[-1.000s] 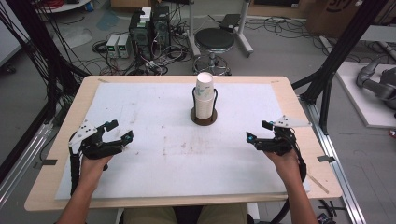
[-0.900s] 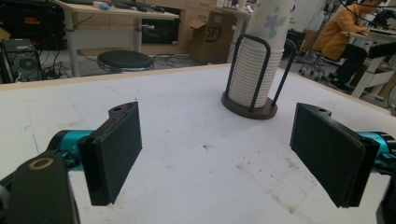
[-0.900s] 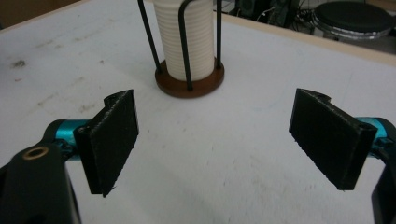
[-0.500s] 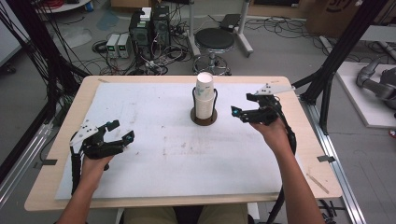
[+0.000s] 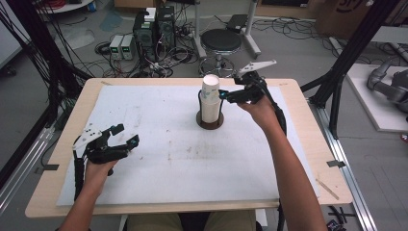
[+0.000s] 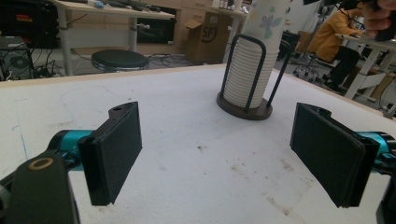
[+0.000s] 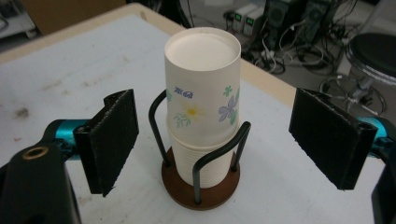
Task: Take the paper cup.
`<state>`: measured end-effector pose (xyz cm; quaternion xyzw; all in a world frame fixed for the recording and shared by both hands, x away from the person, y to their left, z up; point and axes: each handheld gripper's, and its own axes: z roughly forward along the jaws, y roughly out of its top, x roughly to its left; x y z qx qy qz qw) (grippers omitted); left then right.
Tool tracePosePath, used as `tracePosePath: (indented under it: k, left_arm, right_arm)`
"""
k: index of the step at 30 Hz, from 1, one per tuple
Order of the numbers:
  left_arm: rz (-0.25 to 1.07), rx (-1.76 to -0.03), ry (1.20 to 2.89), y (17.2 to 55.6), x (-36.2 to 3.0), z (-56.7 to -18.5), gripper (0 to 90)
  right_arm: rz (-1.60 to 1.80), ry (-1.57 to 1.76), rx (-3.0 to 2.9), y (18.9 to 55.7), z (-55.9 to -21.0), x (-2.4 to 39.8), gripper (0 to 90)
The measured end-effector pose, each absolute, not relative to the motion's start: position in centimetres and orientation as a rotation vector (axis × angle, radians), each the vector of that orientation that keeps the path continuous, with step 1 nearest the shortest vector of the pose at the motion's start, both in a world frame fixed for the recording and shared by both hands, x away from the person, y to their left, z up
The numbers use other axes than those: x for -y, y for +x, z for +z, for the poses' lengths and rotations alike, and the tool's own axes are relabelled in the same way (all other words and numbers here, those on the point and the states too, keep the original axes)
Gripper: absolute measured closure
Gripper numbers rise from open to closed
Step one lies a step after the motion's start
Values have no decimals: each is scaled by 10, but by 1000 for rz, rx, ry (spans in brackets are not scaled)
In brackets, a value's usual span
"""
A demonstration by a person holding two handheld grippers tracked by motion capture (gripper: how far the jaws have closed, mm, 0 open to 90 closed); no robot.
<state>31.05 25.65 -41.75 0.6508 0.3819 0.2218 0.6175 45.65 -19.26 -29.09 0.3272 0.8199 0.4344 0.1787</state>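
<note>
A stack of upside-down white paper cups (image 5: 210,99) (image 7: 201,107) (image 6: 254,70) with flower prints stands in a black wire holder on a round brown base (image 5: 210,123) at the table's far middle. My right gripper (image 5: 229,95) (image 7: 215,140) hovers open just right of the stack's top, its jaws on either side of the top cup without touching it. My left gripper (image 5: 126,135) (image 6: 224,154) rests open near the table's front left, with nothing between its jaws.
A white sheet (image 5: 159,159) covers the wooden table (image 5: 308,144). Beyond the far edge stand a black stool (image 5: 220,41), computer boxes (image 5: 154,26) and tangled cables on the floor. Black frame posts (image 5: 346,62) rise at both sides.
My right gripper has moved from the table's right front up and leftward to the top of the cup stack. The left gripper has stayed where it was.
</note>
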Motion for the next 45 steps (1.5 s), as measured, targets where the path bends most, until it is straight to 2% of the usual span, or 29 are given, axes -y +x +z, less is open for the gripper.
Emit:
tracePosePath:
  k: [7,10,12,19,45]
  left_arm:
    - [505,-881,1494,312,-258,-418,166]
    - [502,-879,1496,312,-258,-418,166]
    - [501,-881,1495,312,-259,-418,166]
    - [500,-886,1486,312,-261,-418,166]
    - [493,-882,1484,312,-260,-419,166]
  right_arm:
    - [1215,914,-2373,480,-291,165,159]
    - [1184,921,-2393,489,-292,153,188]
    - [1171,907,-2425,495,-293,146,268]
    - [1135,908,-2426,499,-296,144,336]
    - [1082,832,-2442,499,-285,142,346]
